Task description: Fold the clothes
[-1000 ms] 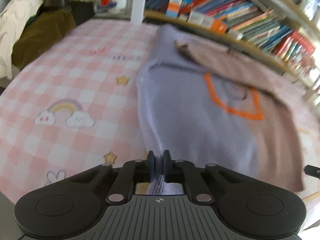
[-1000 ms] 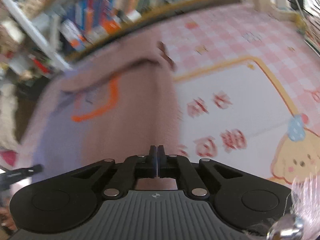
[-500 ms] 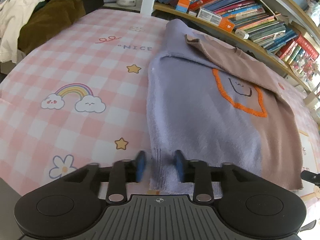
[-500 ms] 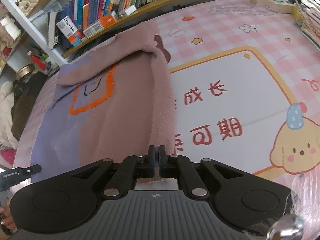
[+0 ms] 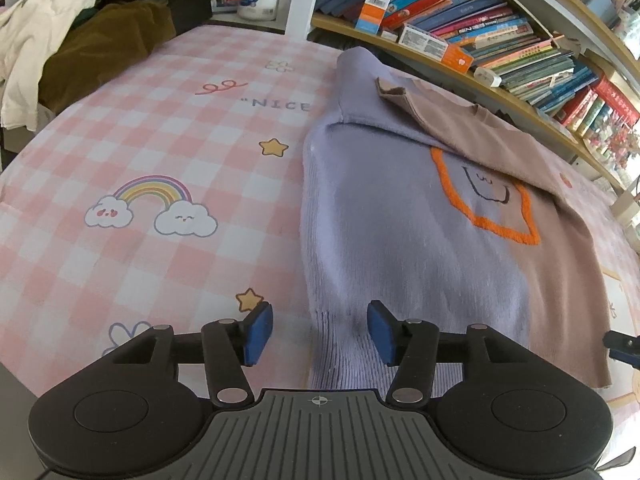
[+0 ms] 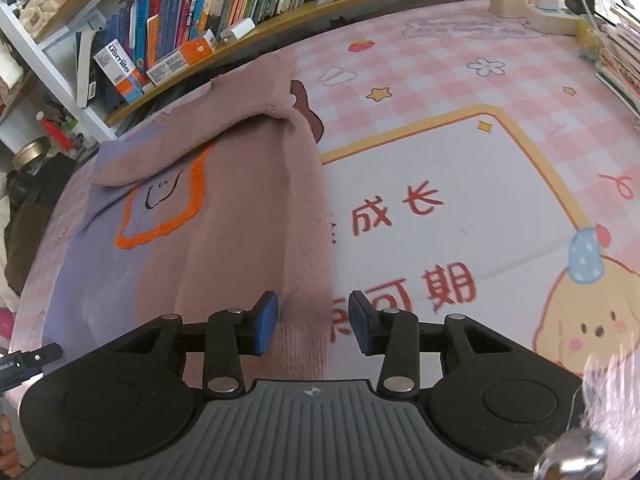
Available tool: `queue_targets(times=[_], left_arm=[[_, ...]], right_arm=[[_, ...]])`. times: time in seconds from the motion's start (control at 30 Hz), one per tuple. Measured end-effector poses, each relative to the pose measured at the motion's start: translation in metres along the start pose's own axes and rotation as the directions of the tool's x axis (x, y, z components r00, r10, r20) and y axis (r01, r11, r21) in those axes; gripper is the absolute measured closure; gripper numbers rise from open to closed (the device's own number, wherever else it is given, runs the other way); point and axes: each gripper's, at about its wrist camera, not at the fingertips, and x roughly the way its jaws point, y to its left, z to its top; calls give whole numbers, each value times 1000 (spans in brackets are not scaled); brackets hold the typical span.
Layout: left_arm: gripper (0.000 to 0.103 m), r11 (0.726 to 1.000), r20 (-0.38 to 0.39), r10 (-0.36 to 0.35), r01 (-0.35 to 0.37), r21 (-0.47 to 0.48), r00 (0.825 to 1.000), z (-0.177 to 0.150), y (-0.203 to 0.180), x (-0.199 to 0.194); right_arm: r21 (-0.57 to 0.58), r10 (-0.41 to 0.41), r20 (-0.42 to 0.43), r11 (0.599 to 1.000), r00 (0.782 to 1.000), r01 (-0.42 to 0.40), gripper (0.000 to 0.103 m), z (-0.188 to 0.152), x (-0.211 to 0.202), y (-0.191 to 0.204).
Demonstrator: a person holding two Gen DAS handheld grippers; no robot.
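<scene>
The left gripper (image 5: pixel 320 334) sits low in the centre of its frame with both blue pads spread wide, released and gripping nothing; the ribbed lilac hem of the sweater (image 5: pixel 400 240) lies on the mat between and below the pads. The right gripper (image 6: pixel 313 324) is likewise spread apart at the bottom centre of its view, with the brownish-pink folded edge of the same sweater running up between its pads, held by neither.

The sweater lies flat on a pink checked mat (image 5: pixel 160 160), filling the centre and right of the left view and the centre-left of the right view. It is half lilac, half brownish pink, with an orange outline and a small drawn face on its front. One brownish sleeve is folded across the chest near the collar.

A rainbow with clouds (image 5: pixel 150 210) is printed on the mat at left. Bookshelves (image 5: pixel 500 40) crammed with books curve across the upper right of the left view. A heap of clothes (image 5: pixel 72 40) sits at upper left
</scene>
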Motion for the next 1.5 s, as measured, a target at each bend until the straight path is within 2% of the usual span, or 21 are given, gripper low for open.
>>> queue_targets(times=[0.17,0.3,0.4,0.47,0.73,0.83,0.87,0.9,1.03,1.27,1.5], left_arm=[[55,1000,2,0,0,1,1000,4,-1,4],[55,1000,-1,-16,16,1,1000,7,-3,6],[56,1000,0,-20,20,4,1000,9,-4,8],[59,1000,-2,-20,20,2,1000,10,-3,9],[61,999,-30,-51,51,-13,998,7,-5,6],[72,998,-36,-64,64,-14,997,6,-8,7],[77,998,-34,-59,59,-15,998,5,-9,7],[78,998,-32,-53,52,-17,998,5,-9,7],[98,999,-21,-29,29,-33,999,1,-7,5],[99,998,17,-39,40,-38,999,-10,-6,-13],[99,992,-16,-102,101,-79,995,-35,3,-37]], right_arm=[[-16,22,-8,1000,1000,-22,69,8,11,11],[-10,156,-27,988,987,-157,69,13,12,20],[2,114,-33,993,993,-114,69,14,18,20],[39,101,-36,994,994,-99,69,14,21,13],[108,167,-61,981,984,-160,71,-2,9,3],[123,175,-72,979,982,-165,82,-9,7,3],[127,174,-75,978,982,-164,90,-11,7,2],[132,173,-78,978,982,-162,93,-13,7,2],[171,177,-65,972,982,-164,96,-18,1,-6],[170,223,-50,962,974,-212,97,-25,-20,-6],[173,249,-84,957,965,-232,97,-45,-44,-17]])
